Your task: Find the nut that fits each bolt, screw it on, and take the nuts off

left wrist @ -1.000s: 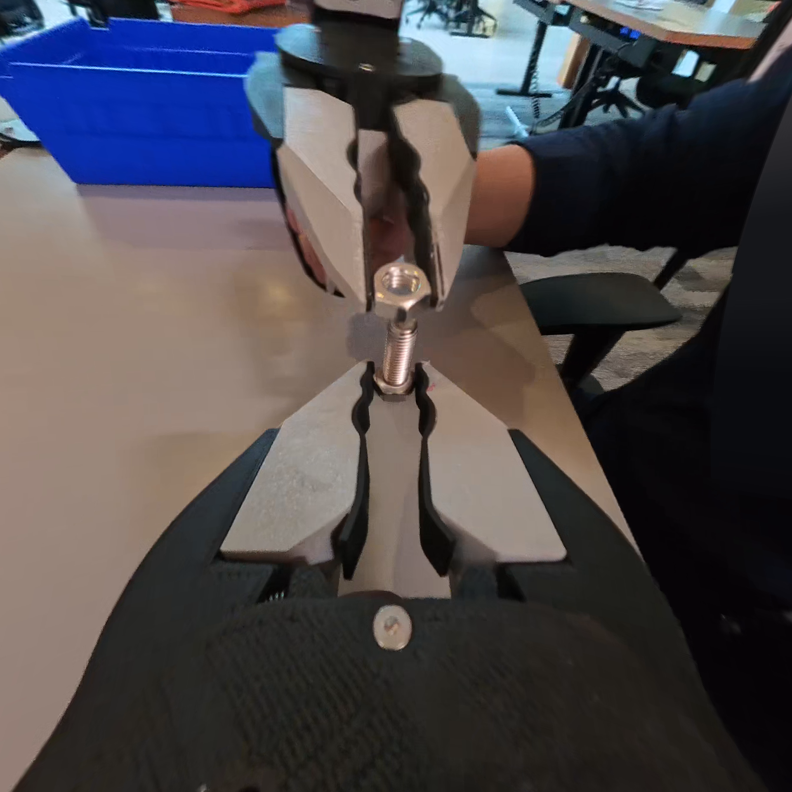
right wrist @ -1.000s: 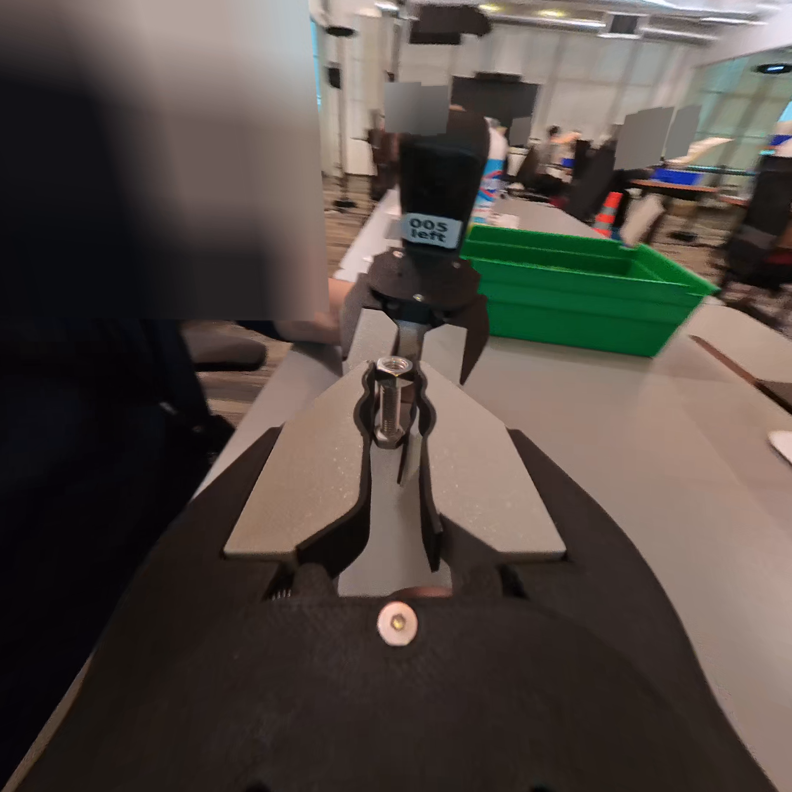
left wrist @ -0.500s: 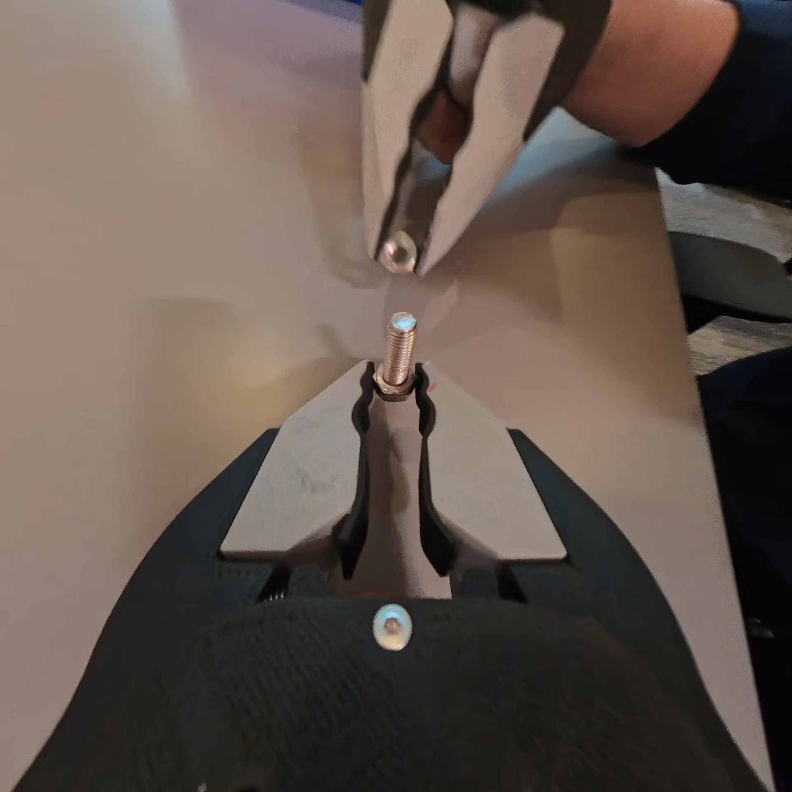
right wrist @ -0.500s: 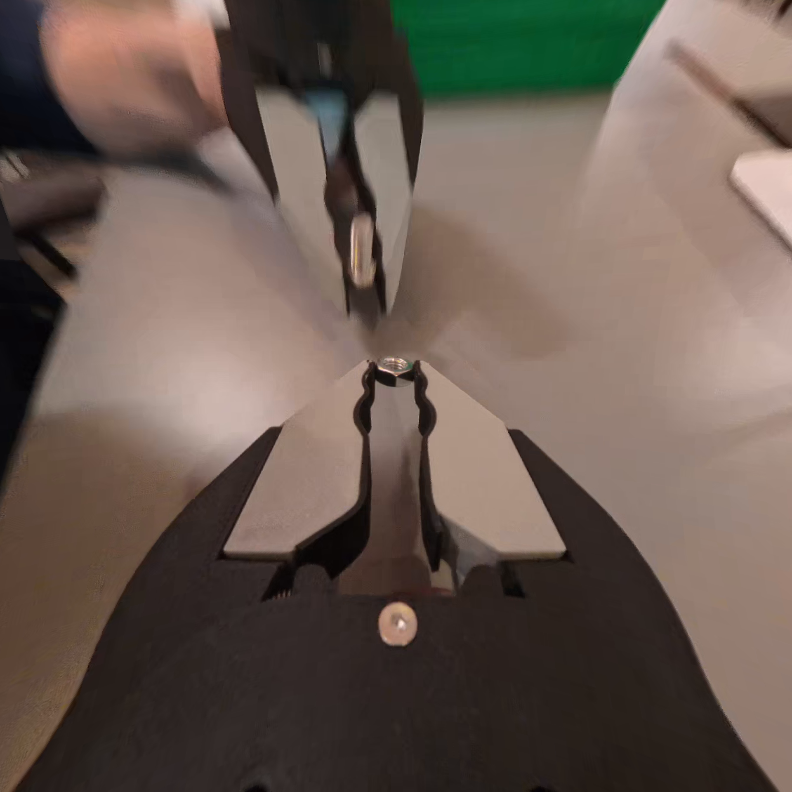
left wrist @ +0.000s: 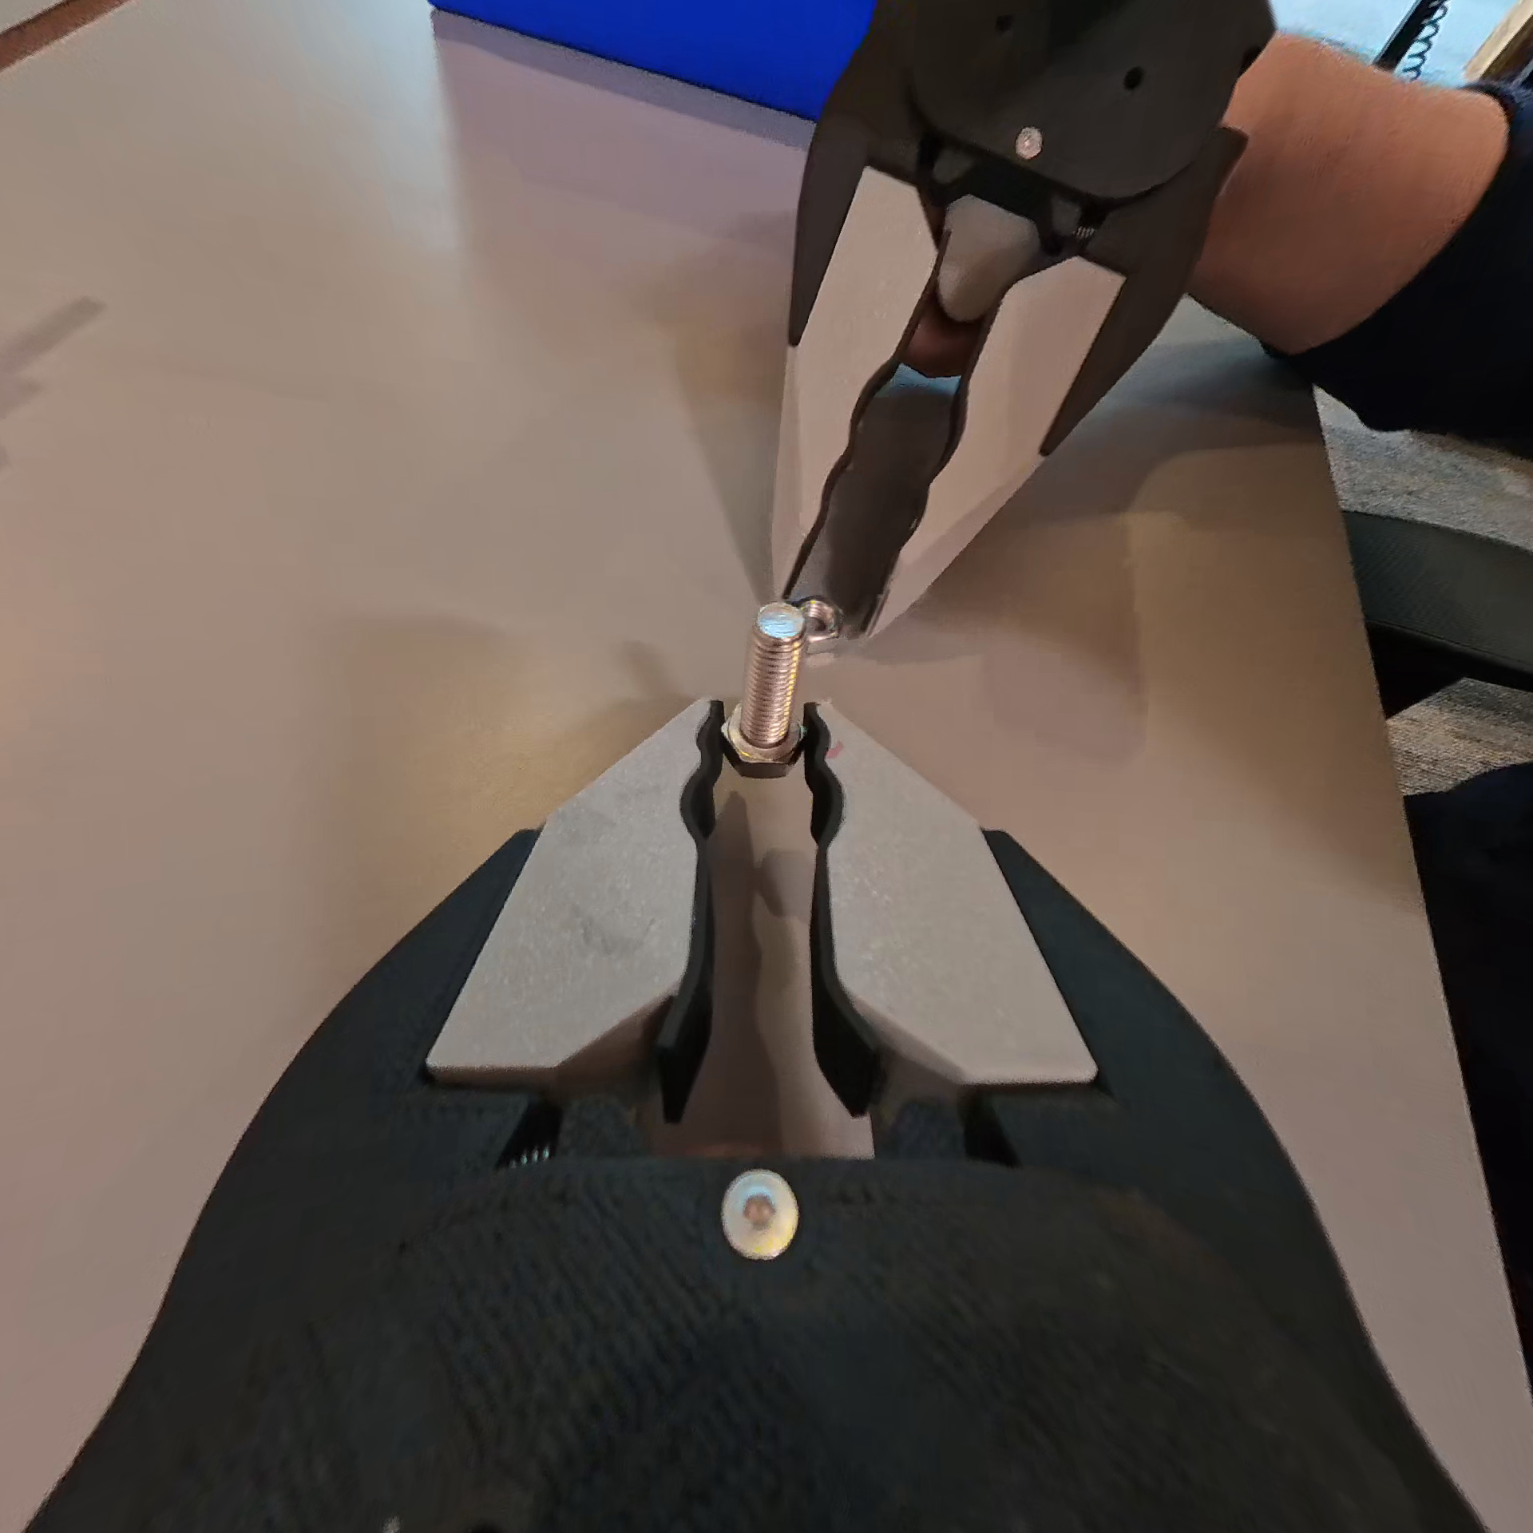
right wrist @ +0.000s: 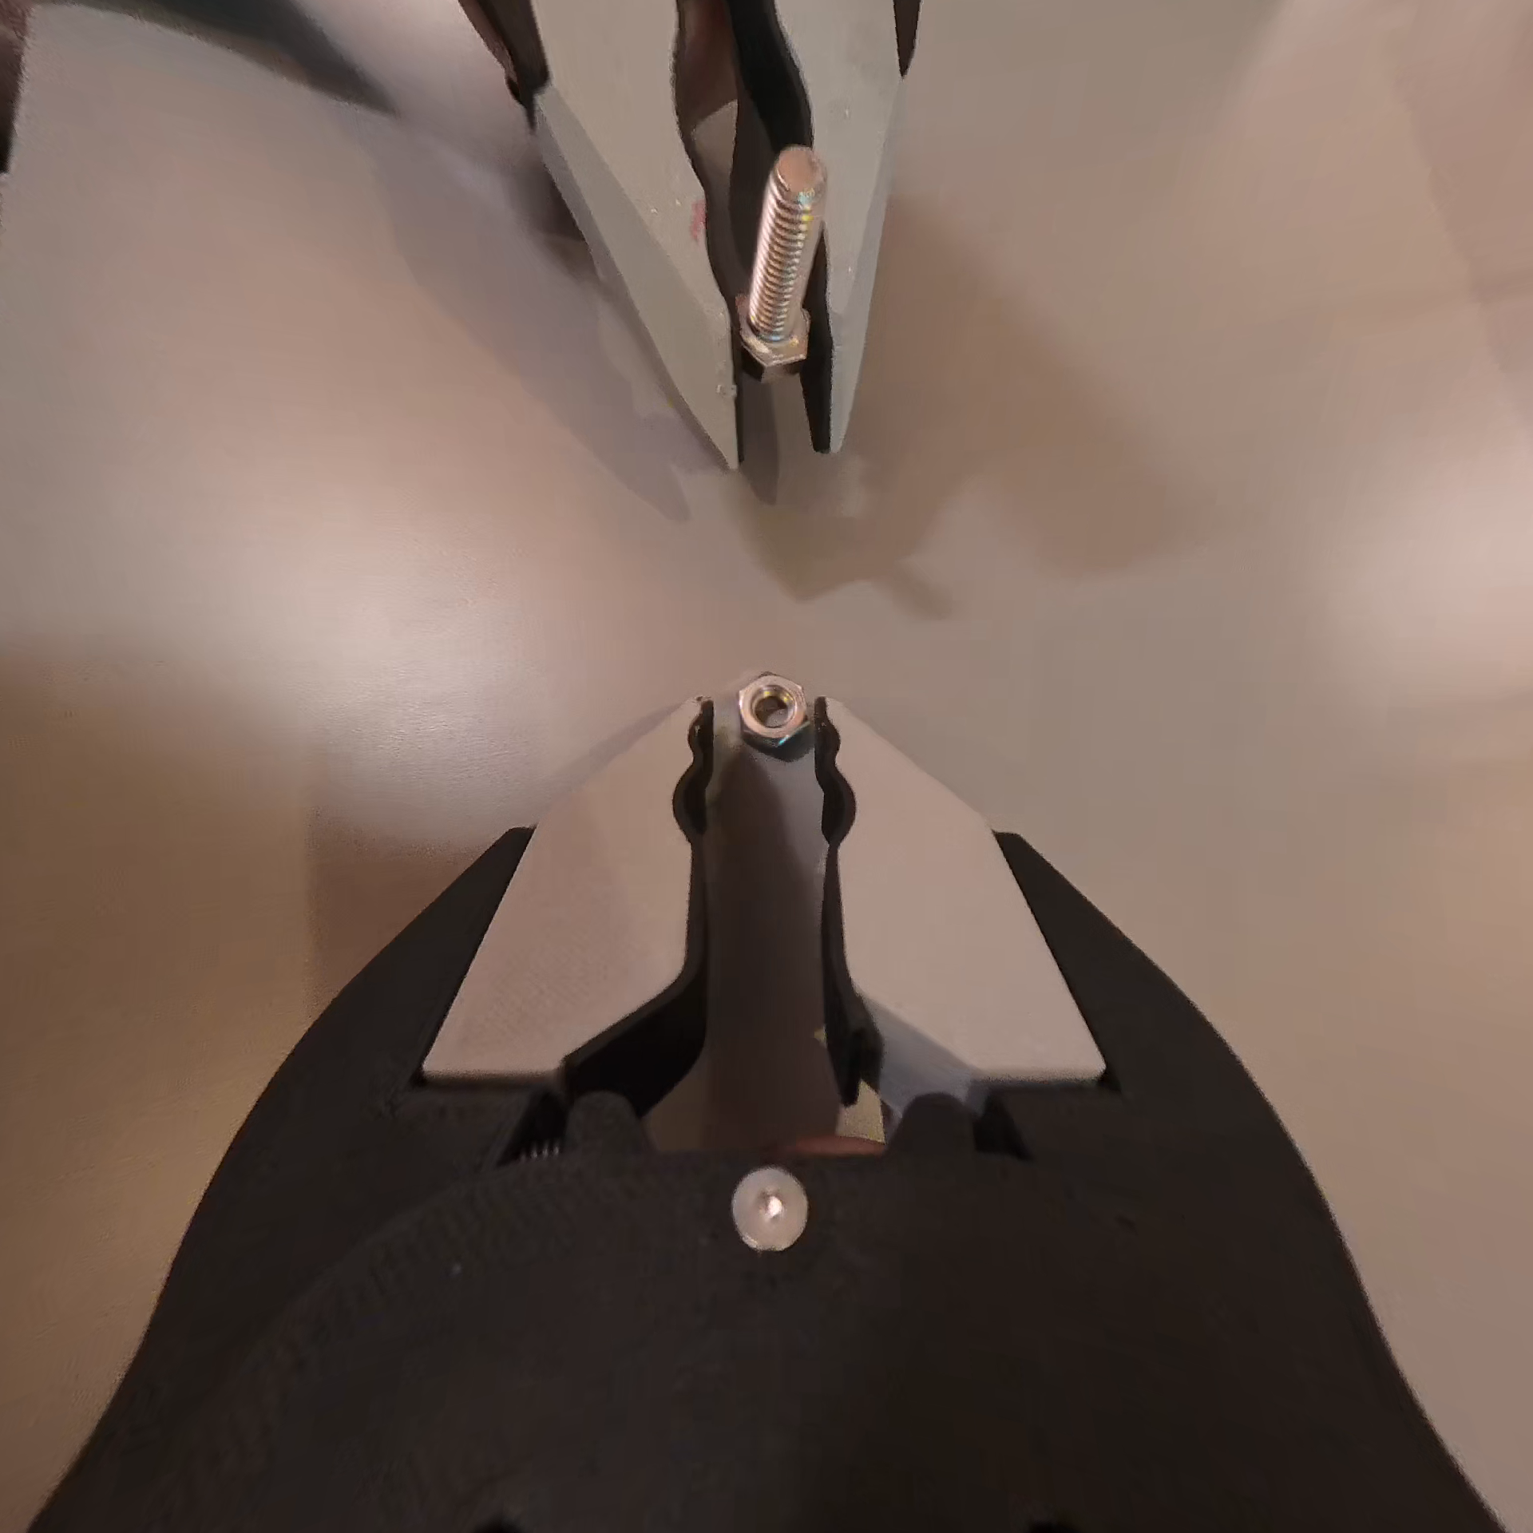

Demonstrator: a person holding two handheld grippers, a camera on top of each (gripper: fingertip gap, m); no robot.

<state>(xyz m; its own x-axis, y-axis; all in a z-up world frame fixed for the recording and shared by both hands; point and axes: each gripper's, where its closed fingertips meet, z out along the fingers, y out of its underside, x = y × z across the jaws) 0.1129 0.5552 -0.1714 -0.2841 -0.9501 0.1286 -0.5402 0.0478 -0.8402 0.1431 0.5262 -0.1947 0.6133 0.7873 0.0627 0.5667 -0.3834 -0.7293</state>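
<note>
My left gripper (left wrist: pixel 763 723) is shut on the hex head of a silver bolt (left wrist: pixel 771 676), whose threaded shaft points up and away, bare of any nut. The bolt also shows in the right wrist view (right wrist: pixel 780 249), held in the left gripper (right wrist: pixel 780 415). My right gripper (right wrist: pixel 763 712) is low over the grey table (right wrist: pixel 249 498) with its jaws apart. A small silver nut (right wrist: pixel 771 717) lies flat on the table between its fingertips, with a gap to the left pad. In the left wrist view, the nut (left wrist: pixel 834 620) sits just behind the bolt's tip, at the right gripper's (left wrist: pixel 829 610) tips.
A blue bin (left wrist: pixel 630 41) stands at the table's far edge. The person's forearm (left wrist: pixel 1344 216) reaches in from the right. The table's right edge (left wrist: pixel 1360 664) runs close by, with a chair (left wrist: pixel 1460 597) beyond it. Across from one pair of fingers to the other is roughly 6 cm.
The nut came off the bolt in the right gripper's grasp. The right gripper carried it down to the table and opened, and the nut now lies loose between the pads. The left gripper kept the bolt.
</note>
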